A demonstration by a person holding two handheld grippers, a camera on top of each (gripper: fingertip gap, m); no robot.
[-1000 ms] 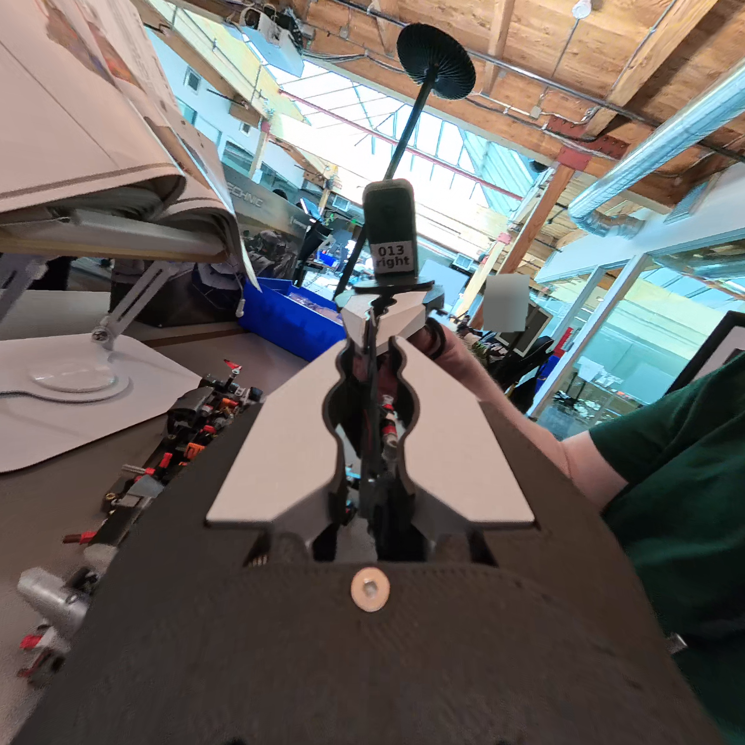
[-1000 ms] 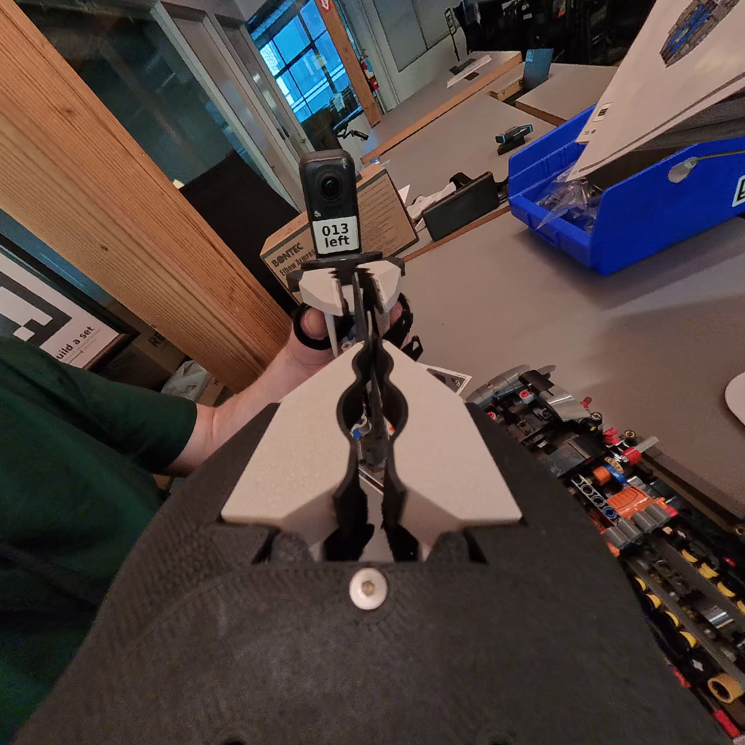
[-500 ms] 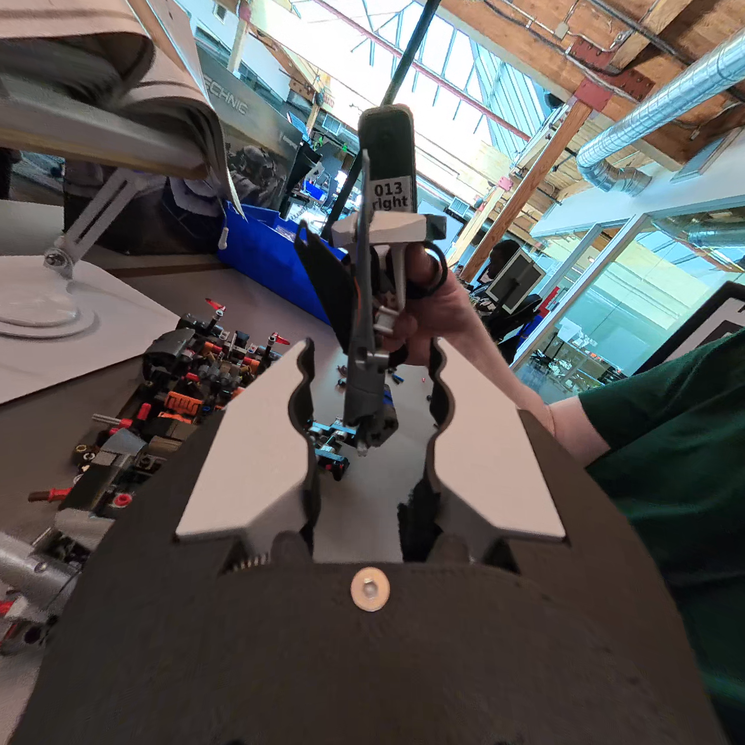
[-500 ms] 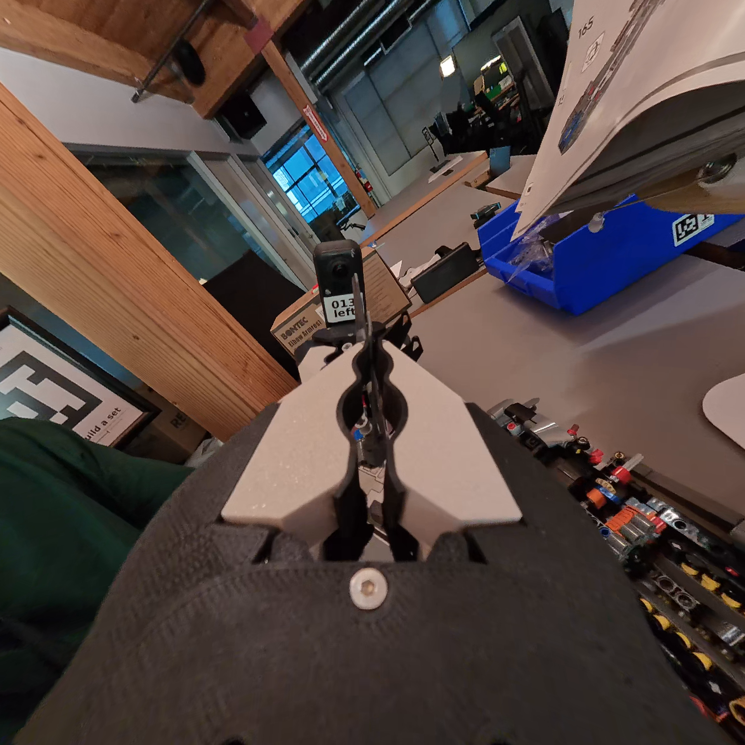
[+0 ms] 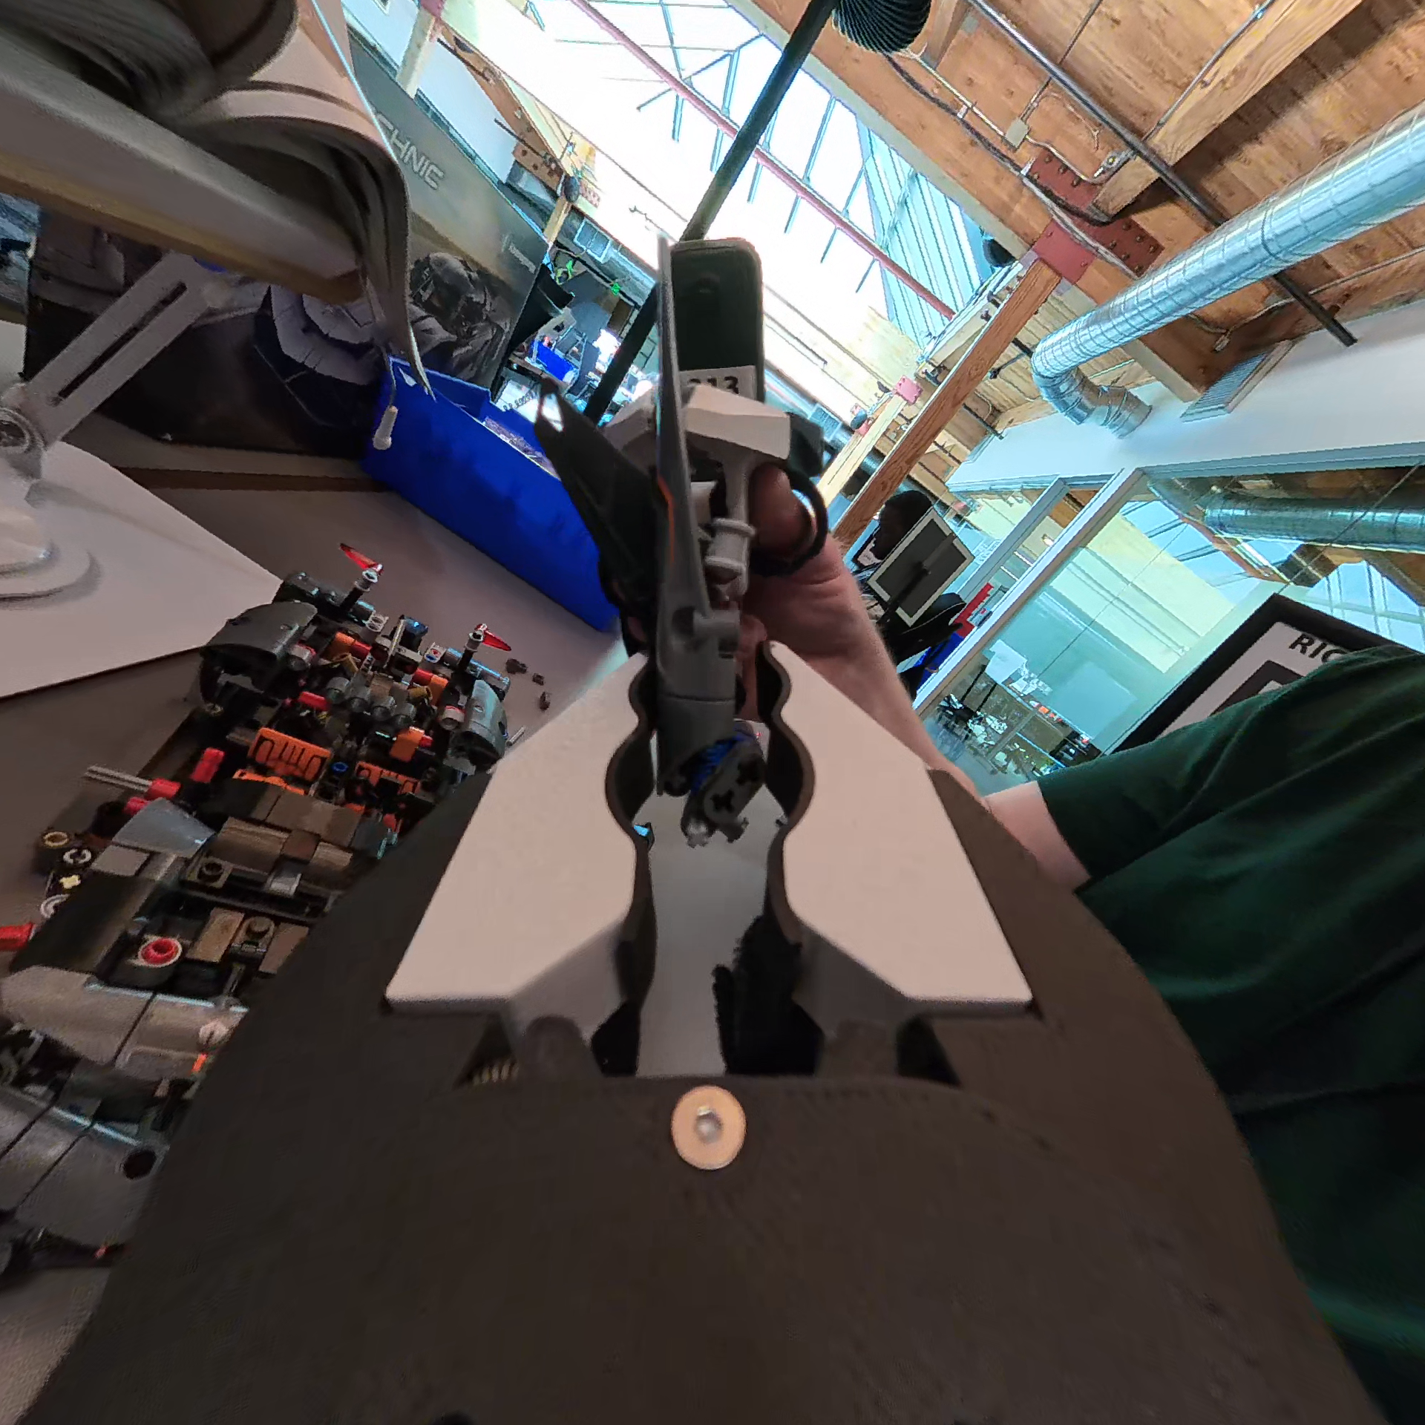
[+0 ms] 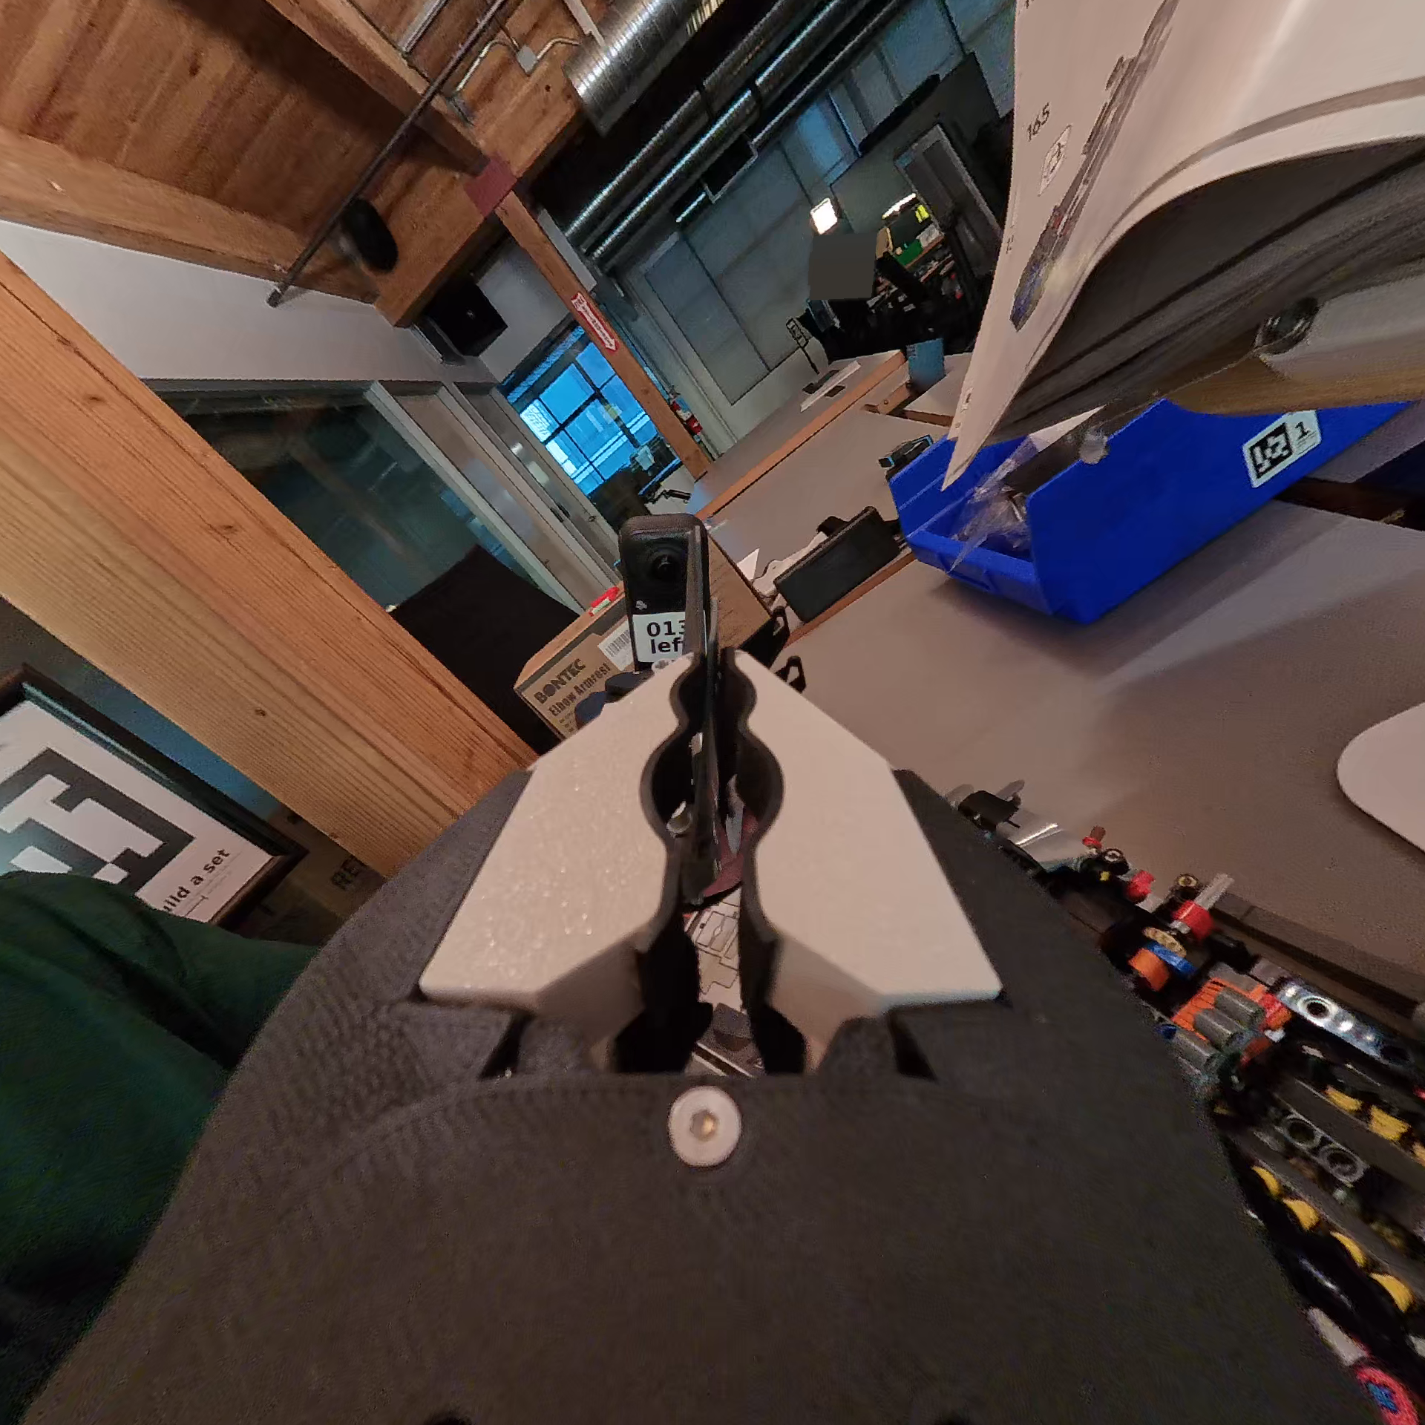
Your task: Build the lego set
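Left wrist view, far left: your lego model (image 5: 308,779), a long dark build with orange, red and grey parts, lies on the grey table (image 5: 432,555); its near end is blurred and cut off by the frame edge. Behind it the blue bin (image 5: 478,478) stands under the edge of the instruction booklet (image 5: 254,116). In the right wrist view this bin (image 6: 1141,524) holds clear plastic bags (image 6: 995,501); what is inside them cannot be made out.

Centre: your left gripper (image 5: 705,686) stands parted, its fingers (image 5: 540,848) not pressing on anything. Between them hangs the lower end of a grey and black lego sub-assembly (image 5: 686,617), with a blue part and a cross-holed end lowest. It is held aloft above the table, near the model's right end.

Your right gripper (image 5: 694,493) clamps that sub-assembly from above, with a hand (image 5: 802,586) behind it. In its own view the right gripper (image 6: 709,694) is closed on a thin dark plate of the sub-assembly (image 6: 705,771); most of the piece is hidden by the fingers (image 6: 586,871).

Against the frame one second back: your left gripper then pinched the piece too and has since let go. Since half a second ago its gap has narrowed, and the piece sits nearer its tips.
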